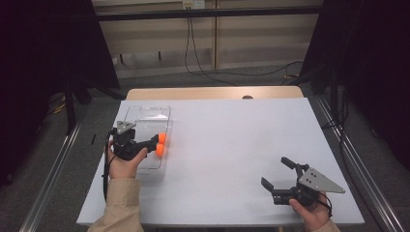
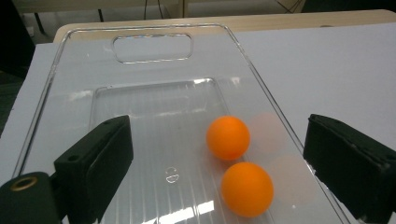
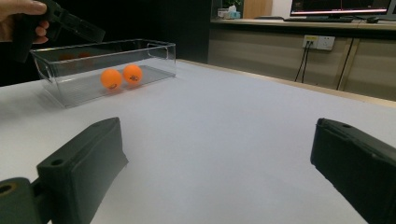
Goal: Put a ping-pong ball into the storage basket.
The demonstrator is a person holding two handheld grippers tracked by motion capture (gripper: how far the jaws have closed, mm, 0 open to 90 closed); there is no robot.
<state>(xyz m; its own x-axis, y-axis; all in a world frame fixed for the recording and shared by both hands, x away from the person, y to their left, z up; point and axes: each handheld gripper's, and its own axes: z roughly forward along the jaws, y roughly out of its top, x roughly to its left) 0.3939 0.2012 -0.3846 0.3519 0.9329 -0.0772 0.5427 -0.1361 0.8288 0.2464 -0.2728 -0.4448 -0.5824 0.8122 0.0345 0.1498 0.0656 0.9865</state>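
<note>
A clear plastic bin (image 1: 147, 112) (image 2: 154, 60) (image 3: 154, 59) stands on the left of the white table (image 1: 232, 140). Two orange balls lie inside it by its right wall, one (image 2: 228, 137) (image 3: 132, 73) farther in and one (image 2: 246, 188) (image 3: 111, 78) nearer the hand; in the high view they sit side by side (image 1: 161, 144). My left gripper (image 1: 157, 143) (image 2: 219, 163) hovers over the bin, open, jaws on either side of the balls without touching them. My right gripper (image 1: 276, 172) (image 3: 219, 172) is open and empty, low over the table at the front right.
The wooden far edge (image 1: 212, 92) of the table shows beyond the white sheet. Black cables (image 1: 203, 67) run on the floor behind. Metal rails (image 1: 53, 164) flank the table. A power socket (image 3: 318, 42) is on the far wall.
</note>
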